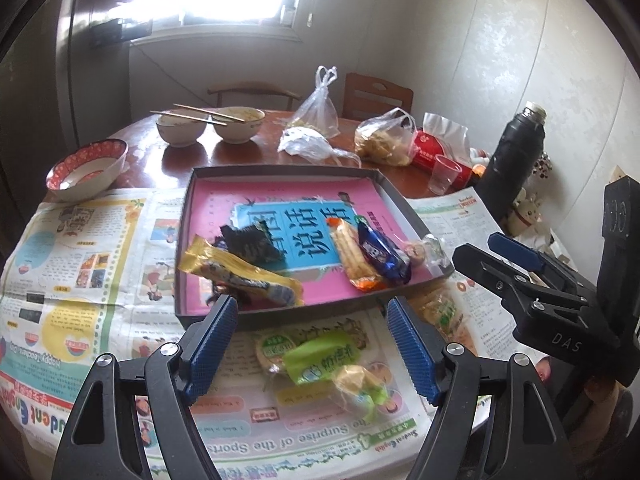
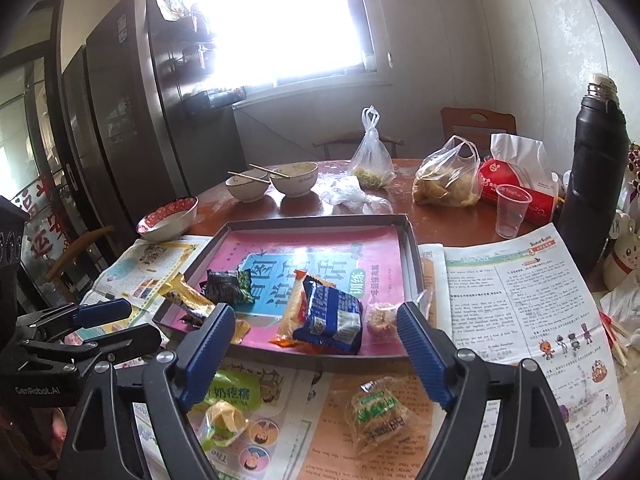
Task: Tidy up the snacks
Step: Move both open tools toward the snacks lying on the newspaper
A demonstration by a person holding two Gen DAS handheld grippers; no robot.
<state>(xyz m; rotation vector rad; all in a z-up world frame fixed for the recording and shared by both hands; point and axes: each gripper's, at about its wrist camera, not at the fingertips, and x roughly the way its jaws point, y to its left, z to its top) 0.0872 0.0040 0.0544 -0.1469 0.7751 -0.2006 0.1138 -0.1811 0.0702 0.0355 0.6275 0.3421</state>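
Round brown wooden table [image 1: 188,160], covered w/ spread newspaper sheets [image 1: 80,264] at near edge, prob. to protect the top while sorting.

Far left edge: red-patterned ceramic bowl [image 1: 86,170]; behind, two white bowls w/ wooden chopsticks [image 1: 200,114] laid across, pushed to far side, out of the working area.

Centre: shallow dark cardboard tray w/ pink printed bottom [image 1: 280,172], lying on the newspaper, serving as collecting place. Inside, left to right along near wall: long yellow foil snack pack [image 1: 240,276], dark green-black small packet [image 1: 252,244], orange-ended cracker pack [image 1: 352,256], blue wrapped pack [image 1: 380,254] leaning on it, small clear-wrapped round cake [image 1: 416,252] at near right corner. All crowded toward near edge, far half of tray bare.

Outside tray, on newspaper just before near wall: green flat pouch w/ white label [image 1: 316,356], small yellow-green twisted candy wrapper [image 1: 356,388] touching it, clear pack of round green-labelled biscuits [image 2: 378,412] a bit to the right. Not yet collected, so task judged about half done.

Left gripper [image 1: 312,344]: blue-padded fingers wide apart, nothing between, hanging above the green pouch, prob. next target.

Right gripper [image 2: 316,344]: fingers spread wide also, empty, above tray's near wall; biscuit pack lies below, near.

Far right edge: plastic bags w/ food [image 1: 384,140], red tissue pack [image 1: 436,152], clear plastic cup [image 1: 444,174], tall black thermos flask [image 1: 516,152], not part of sorting.
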